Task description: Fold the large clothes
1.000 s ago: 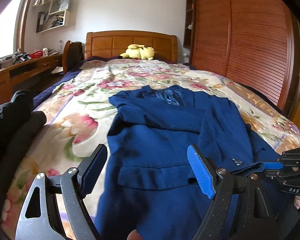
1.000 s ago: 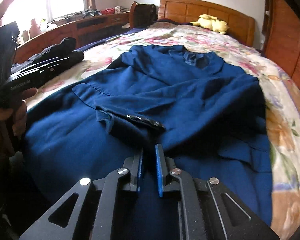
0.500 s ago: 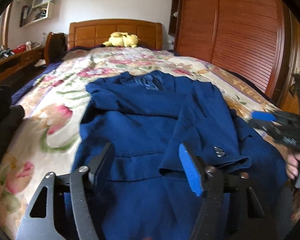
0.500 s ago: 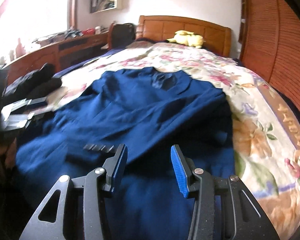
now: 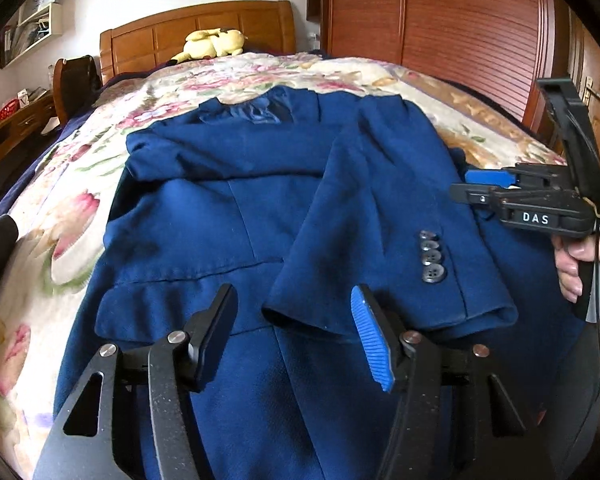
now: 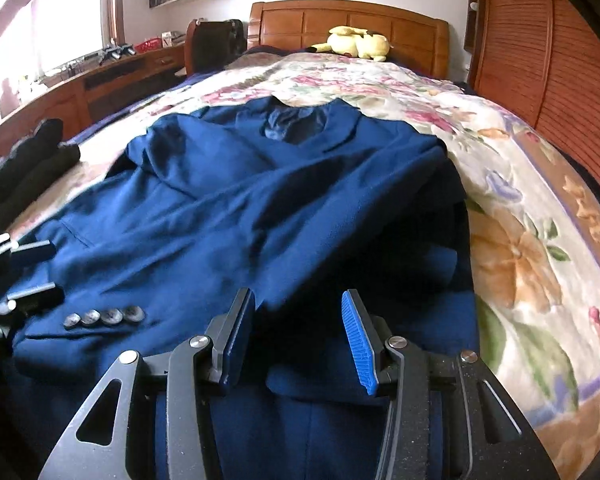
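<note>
Bedroom with a wooden headboard (image 6: 348,16), a slatted wardrobe (image 5: 460,24) along one side and a floral bedspread (image 6: 520,240) underneath. Spread flat on it, a blue jacket (image 5: 228,216), long axis up the bed, collar toward the headboard and yellow plush toy (image 5: 210,44), hem nearest, one sleeve (image 5: 380,208) folded across the front with its buttoned cuff toward the hem; bare spread free along both long edges, dark clothing (image 6: 32,164) off one side. Left gripper (image 5: 296,332) closing over the cuff edge, probably not pressing it yet; right gripper (image 6: 300,336) parted about halfway above the hem, gripping nothing.
</note>
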A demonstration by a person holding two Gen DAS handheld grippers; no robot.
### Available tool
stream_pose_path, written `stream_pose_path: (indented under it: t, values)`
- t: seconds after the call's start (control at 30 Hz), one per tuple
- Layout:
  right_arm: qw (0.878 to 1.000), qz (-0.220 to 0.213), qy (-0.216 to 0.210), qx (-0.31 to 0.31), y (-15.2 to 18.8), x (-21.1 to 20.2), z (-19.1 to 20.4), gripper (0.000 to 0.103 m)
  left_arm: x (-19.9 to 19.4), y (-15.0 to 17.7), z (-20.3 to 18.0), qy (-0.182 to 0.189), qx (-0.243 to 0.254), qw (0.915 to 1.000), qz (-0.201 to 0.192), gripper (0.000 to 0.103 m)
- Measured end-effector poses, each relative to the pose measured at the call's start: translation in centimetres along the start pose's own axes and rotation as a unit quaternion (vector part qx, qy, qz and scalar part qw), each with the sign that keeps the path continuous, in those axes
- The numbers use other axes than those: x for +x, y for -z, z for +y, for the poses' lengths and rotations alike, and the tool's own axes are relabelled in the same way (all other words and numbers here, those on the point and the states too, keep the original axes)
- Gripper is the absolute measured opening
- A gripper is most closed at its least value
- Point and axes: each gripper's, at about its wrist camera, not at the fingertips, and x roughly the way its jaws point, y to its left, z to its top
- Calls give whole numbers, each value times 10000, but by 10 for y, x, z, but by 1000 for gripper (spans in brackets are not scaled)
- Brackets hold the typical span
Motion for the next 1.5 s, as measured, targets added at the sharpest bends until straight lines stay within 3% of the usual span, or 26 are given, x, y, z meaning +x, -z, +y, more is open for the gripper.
stream_pose_path:
  t: [0.17,0.4,0.5,0.73,0.87,1.07,1.37,1.5]
  values:
    - [9999,-105,57,-3,6,1,1,47,3,3,-5,12,80,9999,106,55]
    - [9995,-191,141,-206,10,-1,6,47,3,2,-9,282,165,9994,147,12]
    - [9996,-192,44,-183,2,-6,-1,47,-7,-1,-10,422,173,9990,-18,5]
    - [9993,-261,229,-102,-40,-5,-28,47,-55,-26,-2,442,55,9952,-873,3]
    - [9992,-169,352,68,-67,19,-44,47,-70,-50,29,28,-168,9923,-1224,3]
    - [9979,77,606,211,-91,57,-52,47,-50,-51,80,-271,-729,9916,-1029,3]
    - [9980,-258,453,349,-113,65,-46,47,-39,-38,92,-417,-981,9904,-881,3]
    - [9970,-143,726,237,-120,83,-43,47,-39,-35,93,-432,-960,9907,-858,3]
